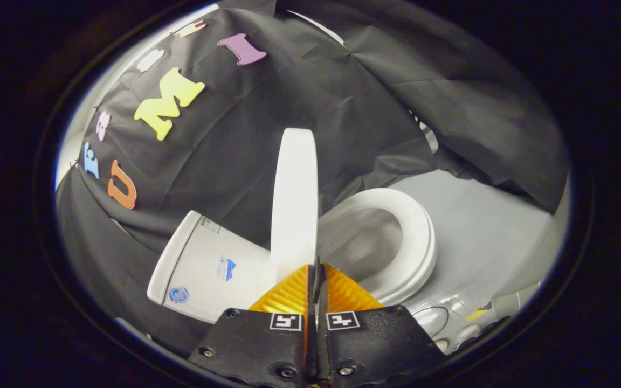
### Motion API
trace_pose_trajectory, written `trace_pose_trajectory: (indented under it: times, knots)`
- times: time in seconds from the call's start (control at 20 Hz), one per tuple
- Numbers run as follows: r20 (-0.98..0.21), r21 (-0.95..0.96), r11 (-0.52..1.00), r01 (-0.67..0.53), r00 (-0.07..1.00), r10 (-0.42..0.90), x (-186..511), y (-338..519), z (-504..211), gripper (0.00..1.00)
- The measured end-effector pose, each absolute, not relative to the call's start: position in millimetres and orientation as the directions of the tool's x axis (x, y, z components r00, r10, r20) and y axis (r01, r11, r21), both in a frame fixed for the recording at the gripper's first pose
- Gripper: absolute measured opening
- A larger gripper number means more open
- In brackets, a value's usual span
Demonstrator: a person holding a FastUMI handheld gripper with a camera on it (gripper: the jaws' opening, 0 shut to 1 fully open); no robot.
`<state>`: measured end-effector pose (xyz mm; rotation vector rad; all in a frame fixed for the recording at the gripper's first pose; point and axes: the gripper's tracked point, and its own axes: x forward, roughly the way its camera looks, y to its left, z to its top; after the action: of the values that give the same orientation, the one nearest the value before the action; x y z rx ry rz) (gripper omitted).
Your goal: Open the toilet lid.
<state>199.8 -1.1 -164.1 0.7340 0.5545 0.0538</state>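
White plastic toilet lid (294, 199) stands raised, seen edge-on, rising straight up just ahead of the gripper (316, 269). View is rolled, so the toilet appears tipped. Lid's lower end sits right at the fingertips (291, 293); whether it is pinched between them or only touching is hard to say, as the tips hide the contact.

Fingers are drawn together, only a thin slit left between them. Nothing plainly held within that slit.

Toilet seat (415, 242) lies down on the bowl, on the far side of the lid from the tank, its oval ring exposed and the hollow of the bowl (367, 245) showing inside it. Seat rim reaches close to the fingers on that side.

Tank (208, 264) sits on the other side of the lid, white, with small stickers on its face and a flat white tank cover (169, 261) along its end. Lid stands between tank and seat, nearly square to the seat, apart from the tank at its upper end.

Black cloth (299, 97) hangs behind everything as the booth wall, creased and draped. Pale grey floor (483, 226) spreads beyond the seat. A thin dark cable loop (432, 312) lies on the floor near the toilet's base, beside the fingers.
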Motion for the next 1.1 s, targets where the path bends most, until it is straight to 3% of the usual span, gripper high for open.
trace_pose_trajectory:
  times: [1.1]
  knots:
    - [-0.425,0.429,0.902,0.046,0.892,0.156,196,73,-103,0.04]
